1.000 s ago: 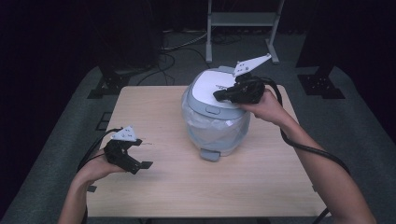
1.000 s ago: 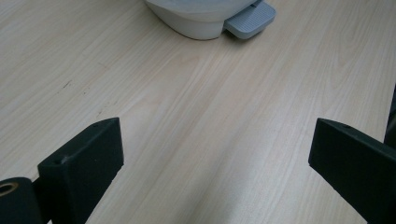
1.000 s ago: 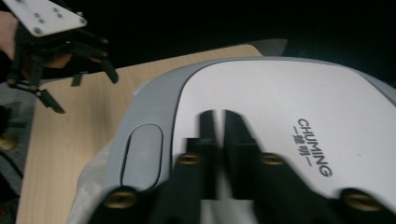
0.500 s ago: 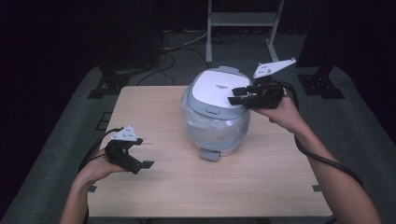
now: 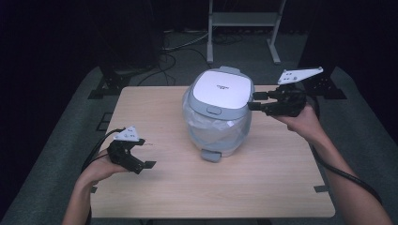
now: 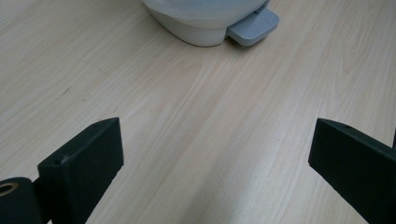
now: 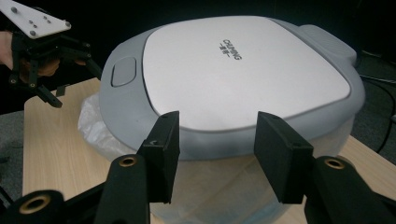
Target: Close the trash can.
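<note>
The pedal bin [image 5: 218,112] stands mid-tabletop [image 5: 164,187], its lid's edge straight ahead of the right gripper [image 5: 256,101], whose jaws gape empty, while the left gripper [image 5: 143,165], also released, rests well apart near the tabletop's corner.

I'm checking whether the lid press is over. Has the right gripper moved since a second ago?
Yes. The right gripper has drawn off the bin lid toward the table's right edge.
</note>
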A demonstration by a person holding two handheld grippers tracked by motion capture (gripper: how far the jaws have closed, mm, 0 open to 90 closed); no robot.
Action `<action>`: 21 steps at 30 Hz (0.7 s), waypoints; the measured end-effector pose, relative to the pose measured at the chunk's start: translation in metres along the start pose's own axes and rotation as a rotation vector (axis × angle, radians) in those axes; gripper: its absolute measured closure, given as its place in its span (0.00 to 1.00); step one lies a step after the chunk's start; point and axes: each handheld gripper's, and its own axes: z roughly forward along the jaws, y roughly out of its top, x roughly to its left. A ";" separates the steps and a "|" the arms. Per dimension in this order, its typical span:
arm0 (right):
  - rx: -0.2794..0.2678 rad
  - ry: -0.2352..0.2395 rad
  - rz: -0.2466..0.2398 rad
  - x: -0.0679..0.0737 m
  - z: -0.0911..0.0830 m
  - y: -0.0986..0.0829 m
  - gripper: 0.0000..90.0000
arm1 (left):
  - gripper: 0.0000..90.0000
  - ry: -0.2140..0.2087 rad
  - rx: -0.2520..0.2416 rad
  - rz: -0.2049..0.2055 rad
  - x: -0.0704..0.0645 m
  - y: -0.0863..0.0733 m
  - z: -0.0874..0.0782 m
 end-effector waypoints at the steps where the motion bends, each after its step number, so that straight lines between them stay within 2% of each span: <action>1: -0.002 -0.003 0.004 -0.001 -0.002 -0.002 0.55 | 0.03 0.001 -0.002 0.000 0.000 0.000 0.000; 8: -0.011 -0.018 0.038 -0.004 -0.012 -0.016 0.49 | 0.02 0.011 -0.016 0.000 -0.001 -0.003 0.001; 17: 0.001 -0.033 0.083 -0.008 -0.014 -0.040 0.43 | 0.03 0.017 -0.029 -0.013 -0.002 -0.007 0.003; 21: 0.002 -0.024 0.095 -0.008 -0.016 -0.051 0.41 | 0.02 0.022 -0.029 -0.004 -0.002 -0.008 0.003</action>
